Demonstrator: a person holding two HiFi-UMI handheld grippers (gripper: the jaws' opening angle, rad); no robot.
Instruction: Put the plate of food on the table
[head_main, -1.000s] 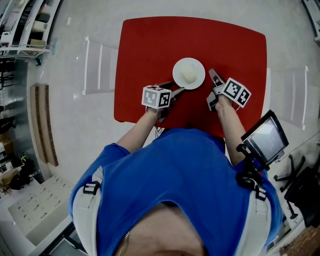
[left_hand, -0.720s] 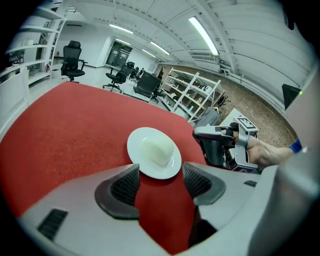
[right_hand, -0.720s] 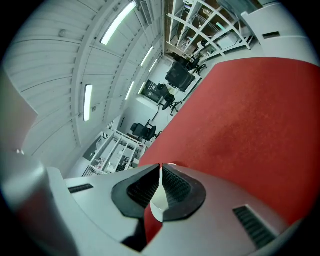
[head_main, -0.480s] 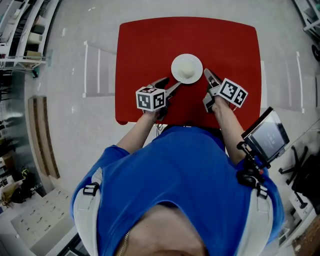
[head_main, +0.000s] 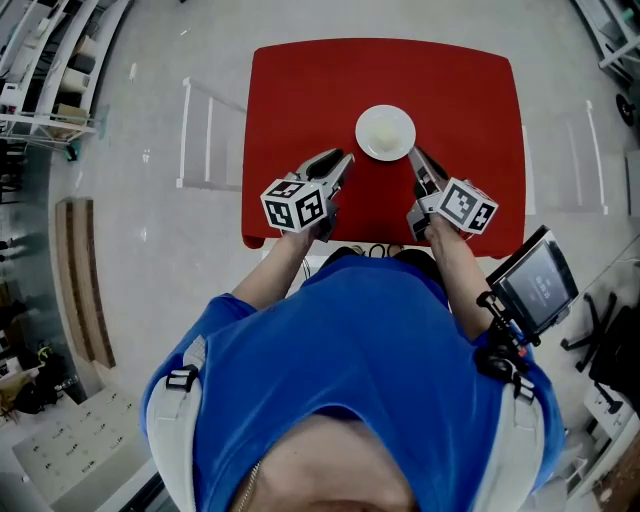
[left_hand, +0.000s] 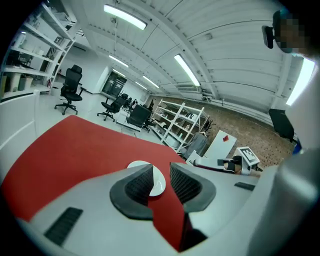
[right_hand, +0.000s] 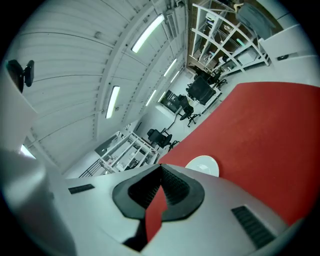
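On the red bench (head_main: 300, 90) sits the white plate (head_main: 364, 122), flat and steady, so I think the job is as good as done. The plate holds one pale, round lump of food (head_main: 386, 131) right in its middle. I cannot tell what kind of food it is. Nothing has spilled around the plate, and it is the only dish I can see. The left tongs (head_main: 341, 160) hang near the plate, on the side closest to the person and a little to the left. They are not touching it. Their two halves are closing, and there is nothing between them, only the red top and the plate farther off. The right tongs (head_main: 414, 155) are pressed together and hold nothing. Their tip is just beside the plate's rim, on the right side nearest the person. That is the part I would watch. If the right tongs swing even a bit toward the plate, I think they could bump the rim. A bump could push the plate away or make it wobble, and then the food could roll off. The left tongs could do the same if they reach forward. Pulling both tongs straight back, away from the plate, looks like the safe way out.
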